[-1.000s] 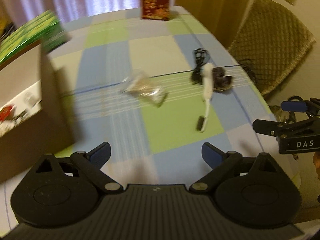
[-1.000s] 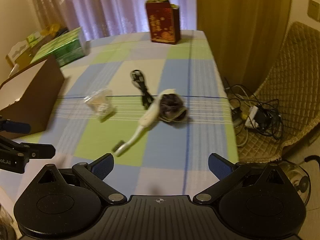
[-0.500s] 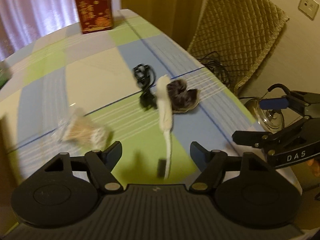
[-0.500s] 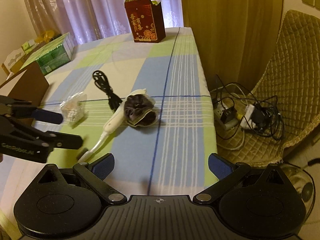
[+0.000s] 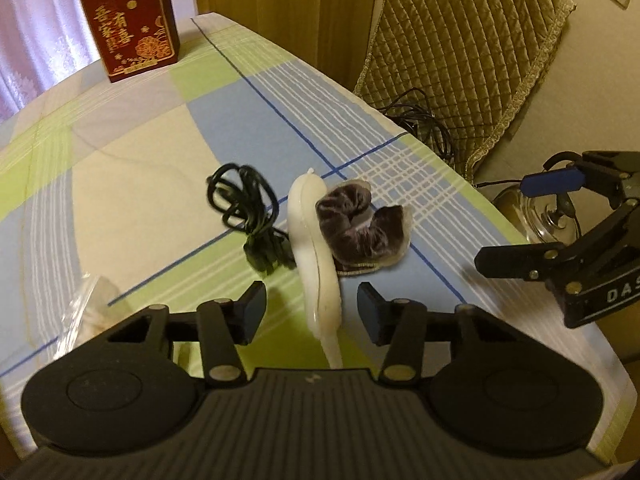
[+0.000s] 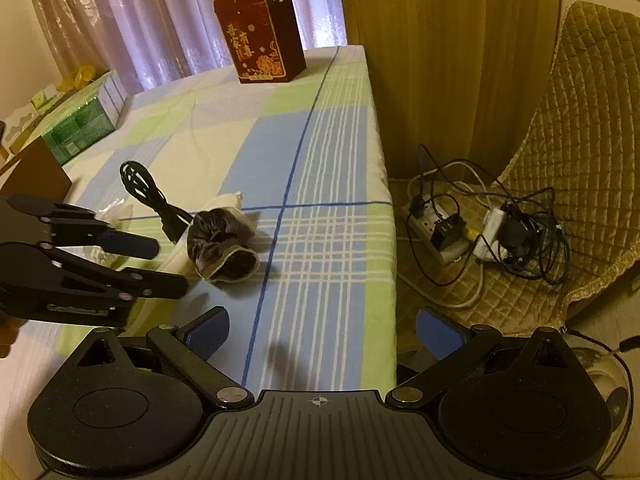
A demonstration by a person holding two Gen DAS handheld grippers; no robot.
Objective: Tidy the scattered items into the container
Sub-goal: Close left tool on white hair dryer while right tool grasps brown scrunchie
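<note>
Jaws of the left claw [image 5: 311, 312] stand wide astride the white handle [image 5: 316, 256], which touches the dark scrunchie [image 5: 360, 224] on the bench [image 5: 140, 160]; right claw [image 6: 322, 334] gapes wide nearby.

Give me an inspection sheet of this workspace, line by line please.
Surface: checked tablecloth, blue, green and cream.
Job's things: white brush, dark scrunchie, black cord bundle, clear packet; brown box at left edge.
Clutter: red gift box, green carton.
Grippers: left gripper open, straddling the brush; right gripper open, over bare cloth.
Cables: power strip and tangled leads on the chair.
Surroundings: quilted chair, curtains.
</note>
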